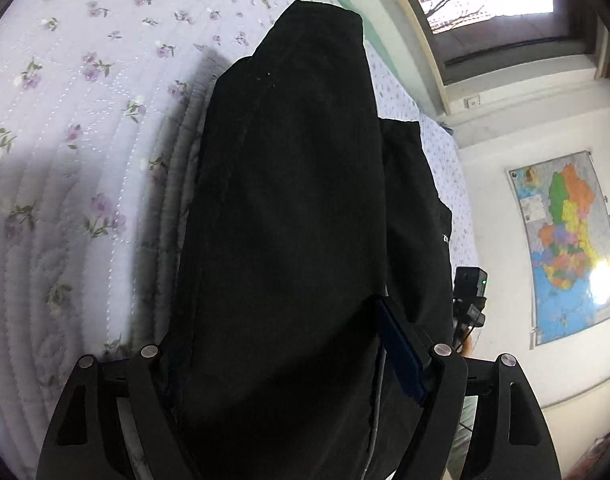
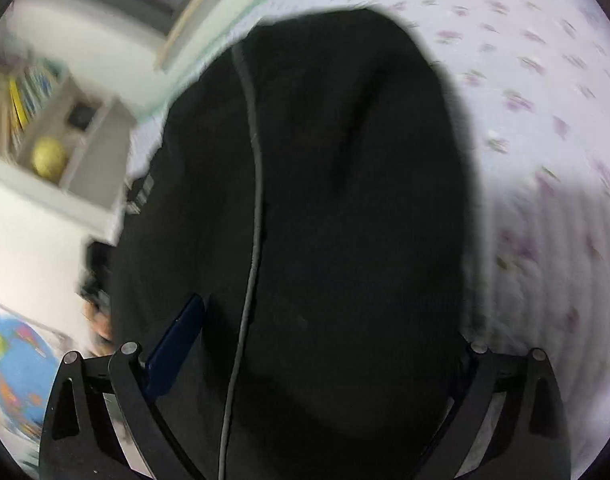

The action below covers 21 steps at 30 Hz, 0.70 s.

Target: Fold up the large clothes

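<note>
Black garment (image 1: 289, 220) draped between jaws

Lit by daylight from the window (image 1: 487, 0), with glare on the wall map (image 1: 567, 248), soft shadow across the quilt (image 1: 65, 128), strong fisheye bending at the edges, right wrist view smeared by motion blur

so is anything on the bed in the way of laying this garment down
Nothing visible is. The black garment hangs from both grippers over the floral quilt, and the quilt that shows is bare. The part under the cloth is hidden.
</note>
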{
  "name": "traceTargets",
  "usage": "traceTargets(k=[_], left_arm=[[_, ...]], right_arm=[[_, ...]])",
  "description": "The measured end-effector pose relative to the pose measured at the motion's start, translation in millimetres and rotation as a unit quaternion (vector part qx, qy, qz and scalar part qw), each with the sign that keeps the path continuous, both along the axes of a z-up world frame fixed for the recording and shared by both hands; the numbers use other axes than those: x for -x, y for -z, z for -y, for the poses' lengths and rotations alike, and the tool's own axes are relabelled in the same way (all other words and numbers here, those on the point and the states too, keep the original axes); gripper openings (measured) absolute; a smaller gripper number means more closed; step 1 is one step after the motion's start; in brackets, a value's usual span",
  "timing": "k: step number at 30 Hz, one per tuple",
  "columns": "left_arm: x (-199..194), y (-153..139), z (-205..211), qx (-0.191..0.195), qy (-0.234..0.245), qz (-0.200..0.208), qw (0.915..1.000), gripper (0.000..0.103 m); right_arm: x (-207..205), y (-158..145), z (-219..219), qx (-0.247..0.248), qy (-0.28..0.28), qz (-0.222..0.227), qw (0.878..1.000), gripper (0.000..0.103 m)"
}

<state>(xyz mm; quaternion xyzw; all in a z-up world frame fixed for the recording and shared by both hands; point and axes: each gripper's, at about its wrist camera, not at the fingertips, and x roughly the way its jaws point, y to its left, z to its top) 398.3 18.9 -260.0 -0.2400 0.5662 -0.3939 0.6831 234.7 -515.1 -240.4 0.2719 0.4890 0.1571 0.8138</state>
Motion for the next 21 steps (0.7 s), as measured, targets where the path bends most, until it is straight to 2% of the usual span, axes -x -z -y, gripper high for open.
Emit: traceTargets(k=[2, 4, 5, 6, 7, 8, 9, 10, 12, 14, 17, 21], left_arm=[[0.1, 1.9, 4.4, 0.002, -0.006, 0.0, 1.0, 0.08], [2.0, 1.2, 8.7, -0.001, -0.019, 0.009, 0.9998, 0.08], [7.9, -2.8, 10.2, -0.007, -0.026, 0.026, 0.9993, 0.07], [11.5, -8.3, 9.3, -0.013, -0.028, 0.043, 0.9986, 0.06], [20.2, -17.8, 9.6, -0.025, -0.031, 0.073, 0.9966, 0.042], [29.5, -27.8, 8.9, -0.023, -0.034, 0.093, 0.9948, 0.038], [37.3, -36.5, 7.8, -0.017, -0.037, 0.104, 0.9938, 0.037], [46.7, -47.2, 7.7, -0.009, -0.038, 0.118, 0.9923, 0.036], [68.5, -73.2, 7.3, 0.018, -0.035, 0.144, 0.9888, 0.035], [94.9, -103.9, 7.2, 0.044, -0.028, 0.163, 0.9853, 0.035], [136.0, -144.3, 9.1, 0.04, -0.012, 0.2, 0.9789, 0.035], [193.8, -185.9, -12.4, 0.027, -0.004, 0.227, 0.9736, 0.035]], right_arm=[[-7.2, -0.1, -8.3, 0.013, -0.001, -0.004, 1.0, 0.101], [-6.7, -2.1, -9.0, 0.011, 0.005, 0.003, 1.0, 0.093], [-3.2, -4.8, -10.9, 0.017, 0.009, 0.012, 1.0, 0.091], [1.8, -9.8, -12.2, 0.024, 0.01, 0.021, 0.999, 0.082], [9.3, -17.9, -16.1, 0.039, 0.008, 0.038, 0.998, 0.069], [15.1, -28.7, -21.5, 0.051, 0.009, 0.056, 0.997, 0.062], [22.6, -39.9, -24.8, 0.054, 0.01, 0.075, 0.996, 0.049], [28.0, -48.0, -25.1, 0.053, 0.009, 0.088, 0.995, 0.044], [45.6, -74.9, -39.2, 0.055, 0.002, 0.125, 0.991, 0.04], [59.9, -95.7, -54.8, 0.066, -0.007, 0.144, 0.987, 0.038], [95.0, -137.3, -93.9, 0.091, -0.029, 0.174, 0.98, 0.037], [136.0, -174.4, -129.0, 0.121, -0.031, 0.176, 0.976, 0.036]])
